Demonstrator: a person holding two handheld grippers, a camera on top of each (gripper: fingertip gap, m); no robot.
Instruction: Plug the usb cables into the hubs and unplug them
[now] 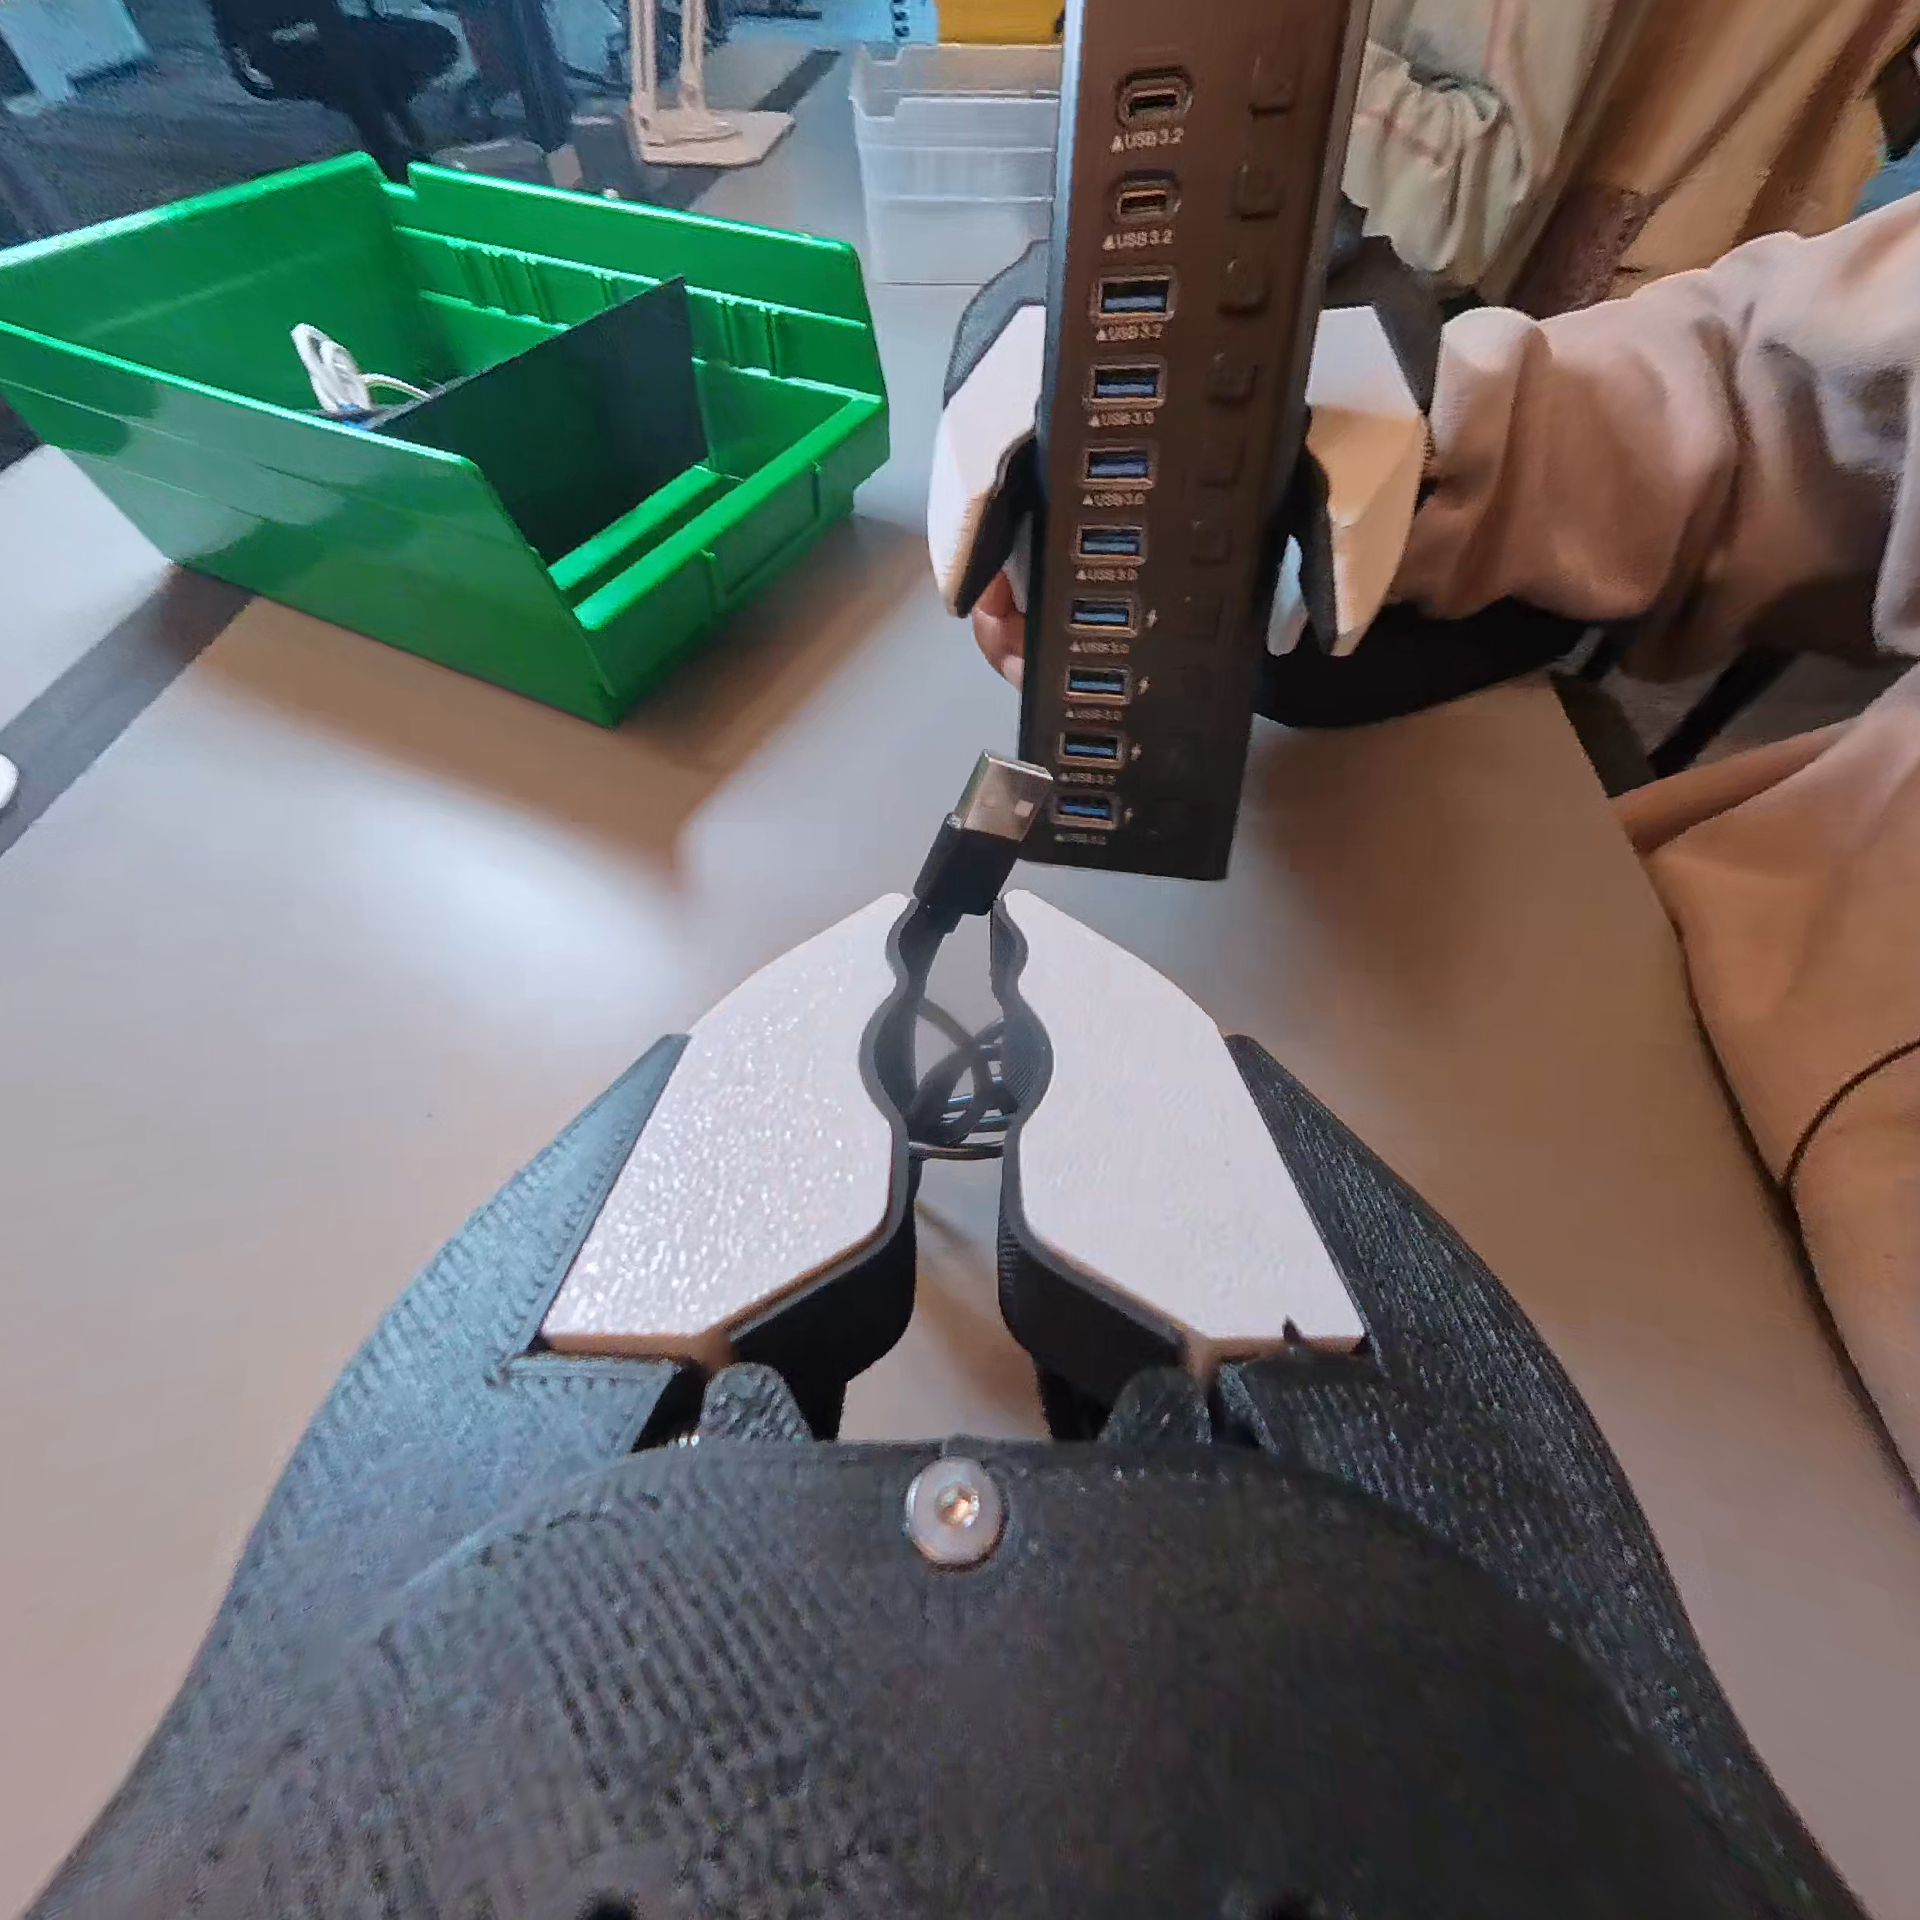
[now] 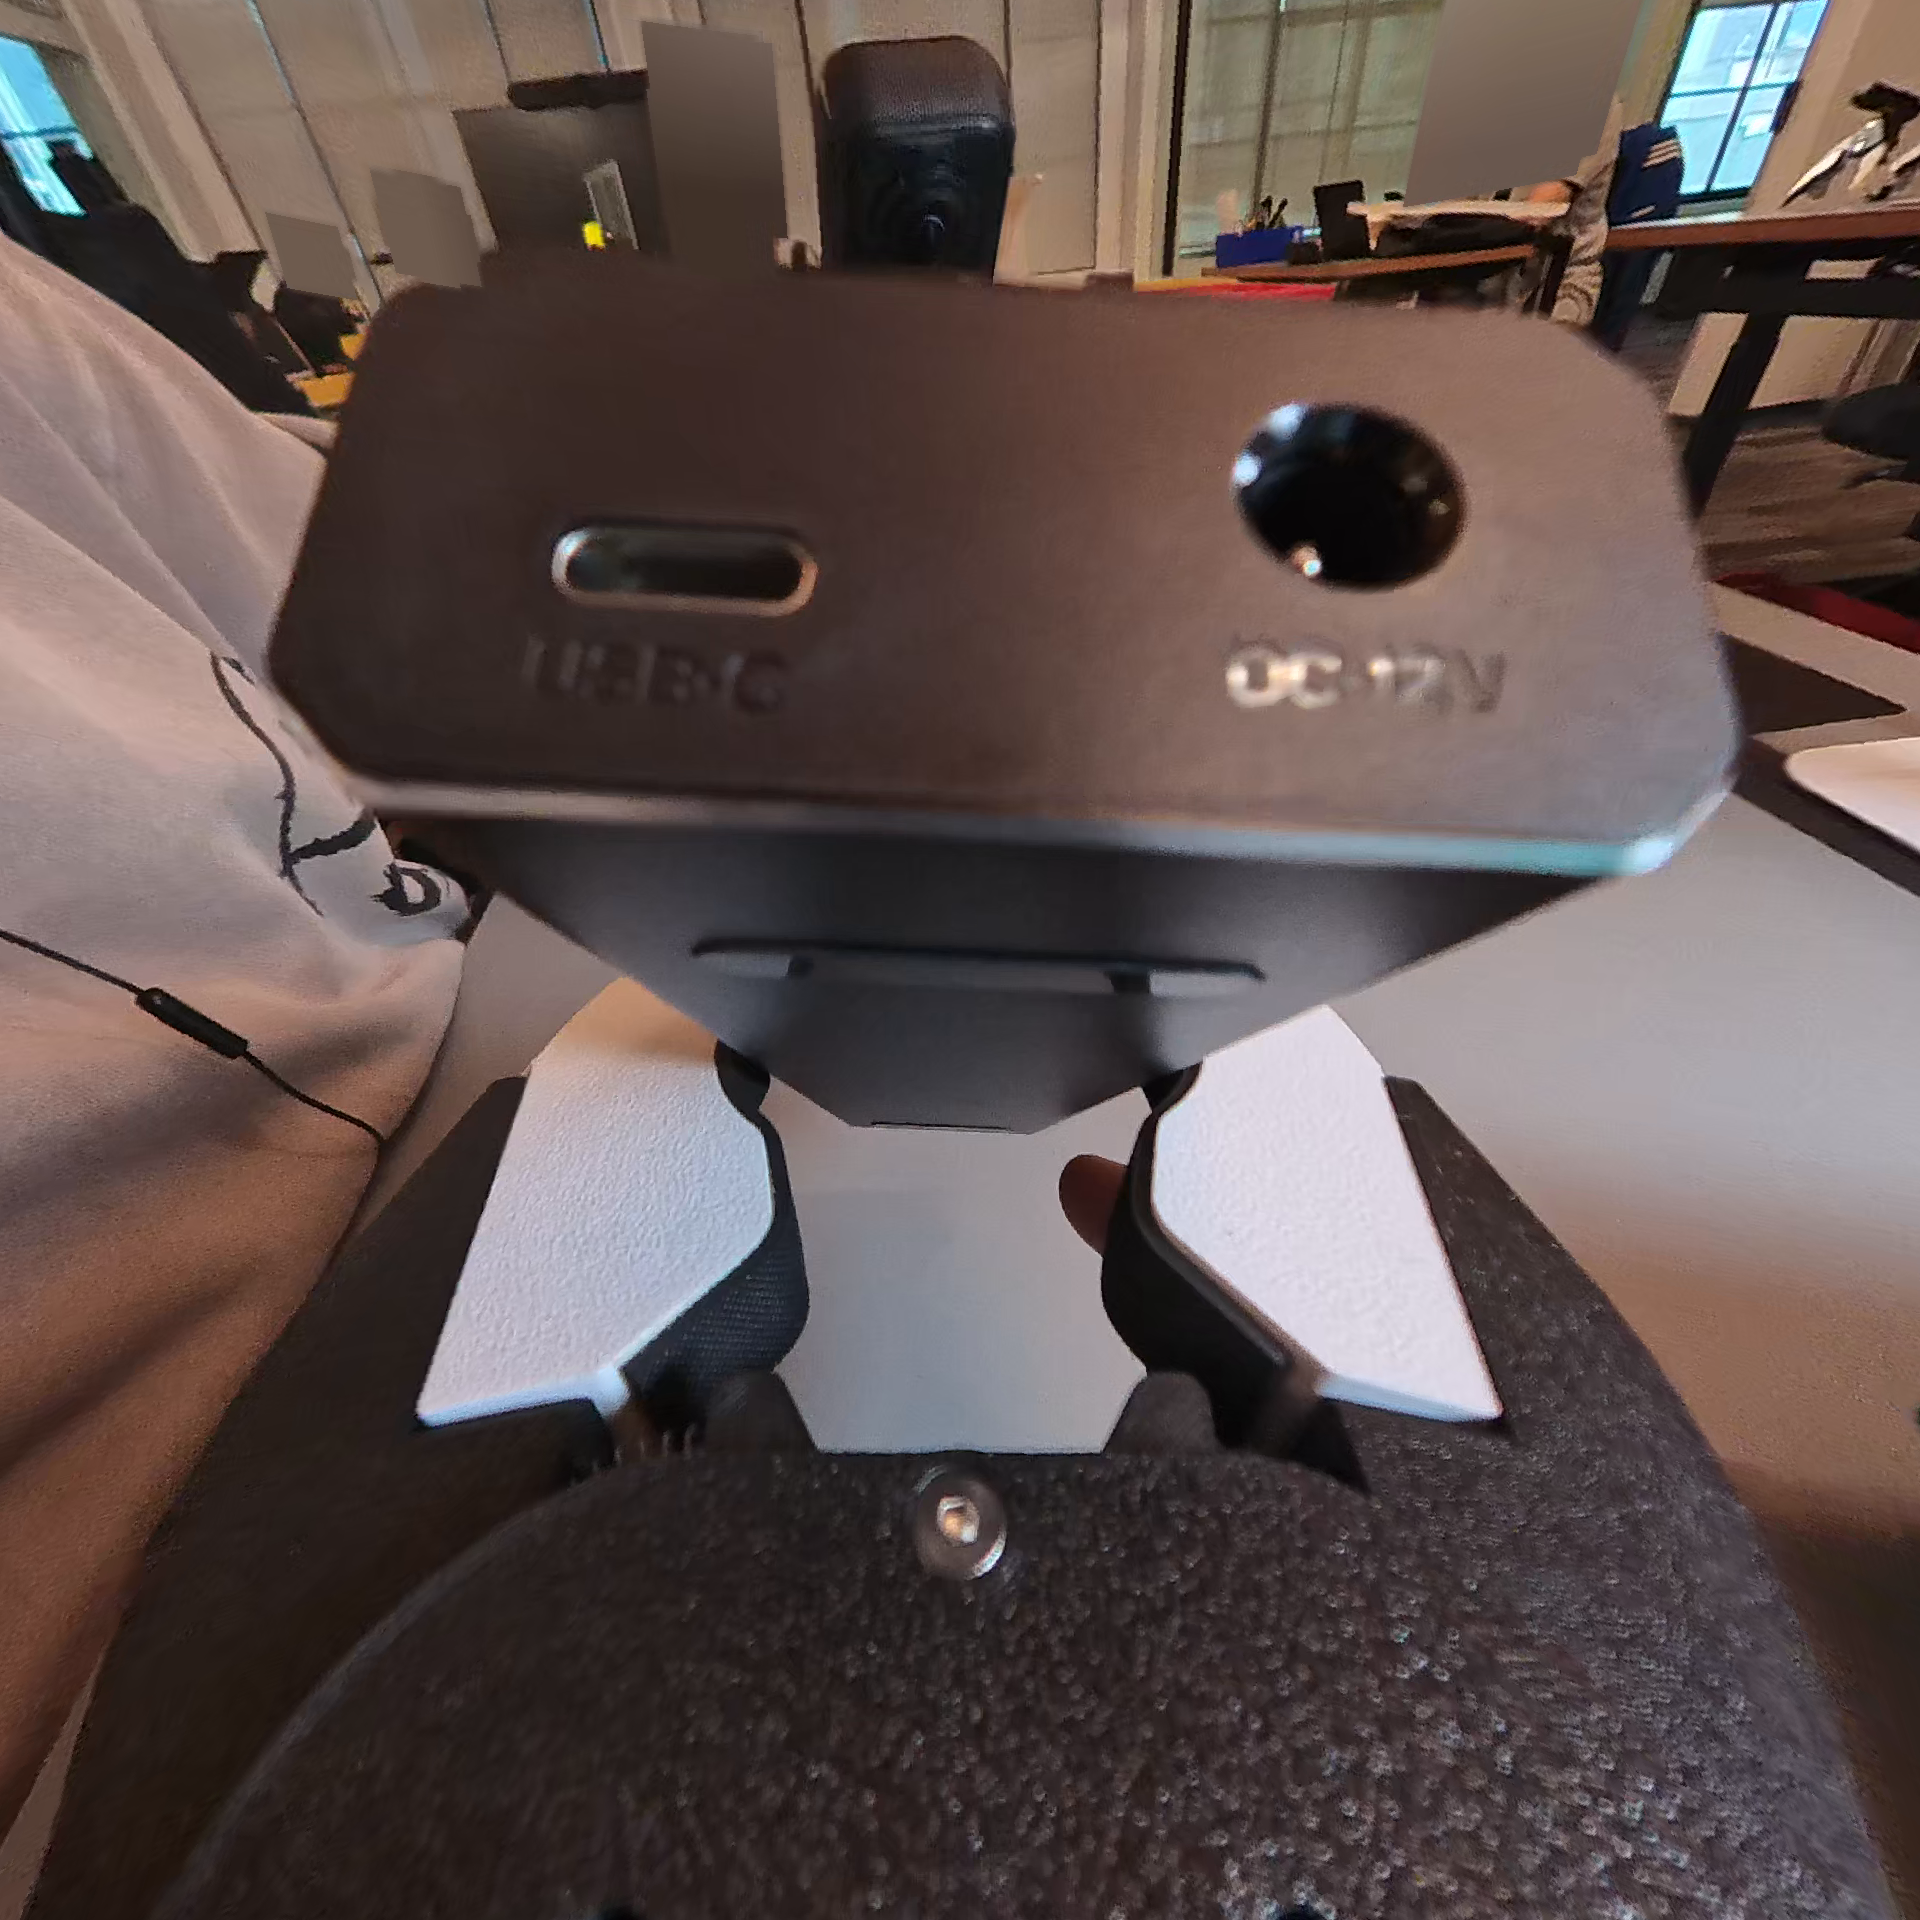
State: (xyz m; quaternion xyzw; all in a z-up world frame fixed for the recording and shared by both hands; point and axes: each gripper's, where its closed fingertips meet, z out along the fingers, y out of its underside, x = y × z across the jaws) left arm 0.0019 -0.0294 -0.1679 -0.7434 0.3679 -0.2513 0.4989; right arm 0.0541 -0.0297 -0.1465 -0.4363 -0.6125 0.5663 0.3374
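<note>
My left gripper (image 1: 956,909) is shut on a black USB cable (image 1: 961,862) just behind its plug. The metal plug (image 1: 1000,798) points up and right, its tip just short of the lowest ports of a long black USB hub (image 1: 1174,436), apart from them. The hub stands upright with a column of ports facing me. My right gripper (image 1: 1174,509) grips the hub from behind at mid-height. In the right wrist view the right gripper (image 2: 956,1081) is shut on the hub (image 2: 987,582), whose end face with two sockets fills the view.
A green plastic bin (image 1: 436,447) with a black divider and a white cable stands at the back left of the grey table (image 1: 364,935). A white container (image 1: 945,166) sits behind the hub. A person's beige sleeve (image 1: 1662,457) is at the right. My right fingertips sit around 7 cm from my left ones.
</note>
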